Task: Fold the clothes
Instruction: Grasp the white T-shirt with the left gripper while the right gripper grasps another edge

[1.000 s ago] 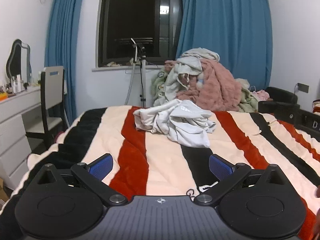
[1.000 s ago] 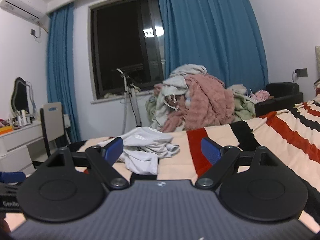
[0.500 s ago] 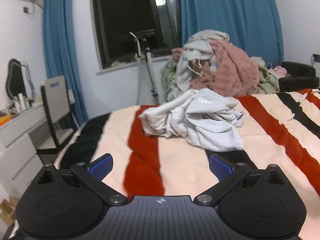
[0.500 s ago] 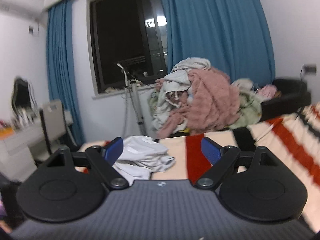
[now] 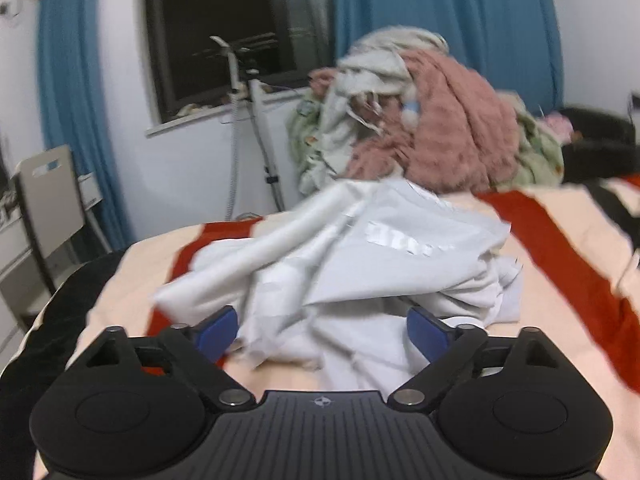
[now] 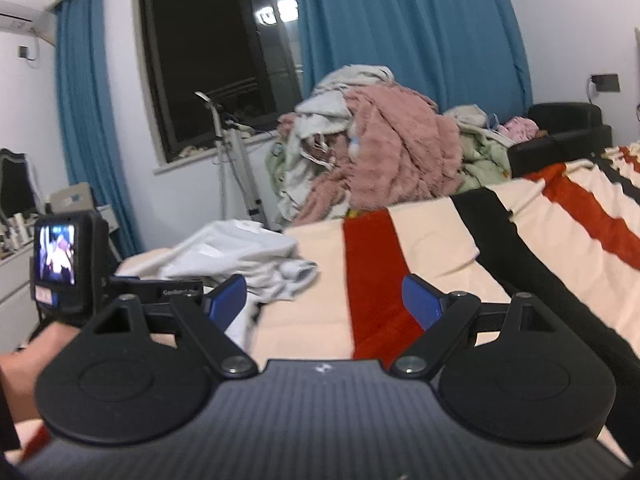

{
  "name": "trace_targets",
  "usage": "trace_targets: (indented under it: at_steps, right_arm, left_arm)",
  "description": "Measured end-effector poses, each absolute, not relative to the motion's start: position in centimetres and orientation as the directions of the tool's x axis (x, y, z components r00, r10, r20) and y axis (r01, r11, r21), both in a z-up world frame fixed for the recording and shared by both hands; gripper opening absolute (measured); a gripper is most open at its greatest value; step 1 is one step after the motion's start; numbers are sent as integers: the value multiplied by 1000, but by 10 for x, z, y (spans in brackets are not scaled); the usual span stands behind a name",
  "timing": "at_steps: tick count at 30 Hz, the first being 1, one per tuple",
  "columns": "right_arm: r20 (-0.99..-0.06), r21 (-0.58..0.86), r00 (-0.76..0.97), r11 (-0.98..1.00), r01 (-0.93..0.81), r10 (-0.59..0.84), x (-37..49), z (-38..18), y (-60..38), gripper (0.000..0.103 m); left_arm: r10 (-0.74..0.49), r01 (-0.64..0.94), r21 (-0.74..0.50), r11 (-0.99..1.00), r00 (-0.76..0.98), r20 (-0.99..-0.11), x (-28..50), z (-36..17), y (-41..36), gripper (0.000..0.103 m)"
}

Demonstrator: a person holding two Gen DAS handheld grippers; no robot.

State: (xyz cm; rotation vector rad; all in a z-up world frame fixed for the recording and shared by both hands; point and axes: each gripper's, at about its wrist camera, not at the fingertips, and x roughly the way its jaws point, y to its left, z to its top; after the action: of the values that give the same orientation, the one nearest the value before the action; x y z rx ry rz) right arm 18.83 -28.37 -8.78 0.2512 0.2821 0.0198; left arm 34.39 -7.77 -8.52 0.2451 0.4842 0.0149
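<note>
Garment: the pale grey garment lies crumpled on the striped bed, right ahead of your left hand-held gripper; its near folds sit between the two blue pads, though the blur makes it hard to say whether the pads touch cloth yet.
Left hand-held gripper: jaws spread wide, nothing held.
Right hand-held gripper: your right hand-held gripper is also spread wide and empty, over bare blanket; the garment is ahead and to its left, near the left pad.
Other hand-held gripper in view: from the right wrist view, your left hand-held gripper shows at the far left, level with the heap's near side.
Step, as I judge it: reaching in for a first grasp; no fold has been made.
Risk, grabbing a bundle: the cloth is piled in several layers, so closing here would likely pinch more than one layer and lift a wad, not an edge.
Risk, catching the blanket: the pads ride low to the bed; closing low could nip the blanket along with the garment.
Risk, uneven lift: your right side is well off the heap, so a one-sided pull would drag and twist it.
Background: a pile of laundry sits beyond the bed; leave it out of your reach.
</note>
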Motion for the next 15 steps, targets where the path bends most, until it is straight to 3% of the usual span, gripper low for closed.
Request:
trace_targets:
  at_steps: [1,3,5,7,15]
  right_arm:
    - [-287,257,957,966,32,45,197,-94,-287,86]
    - [-315,294,948,954,58,39,210,-109,-295,86]
    - [-325,329,945,941,83,31,218,-121,-302,86]
    - [-349,344,937,933,109,19,225,-131,-306,86]
    - [-265,335,964,938,88,4,213,-125,-301,86]
  left_arm:
    - [103,33,286,958,888,-448,351,-93,-83,82]
    - [129,12,312,950,895,-426,362,-101,-89,59]
    - [120,-8,263,965,903,-413,366,-99,-89,21]
    - [110,-23,216,976,909,-402,363,-91,-86,6]
    - [-93,123,76,989,944,-316,267,-7,-52,5]
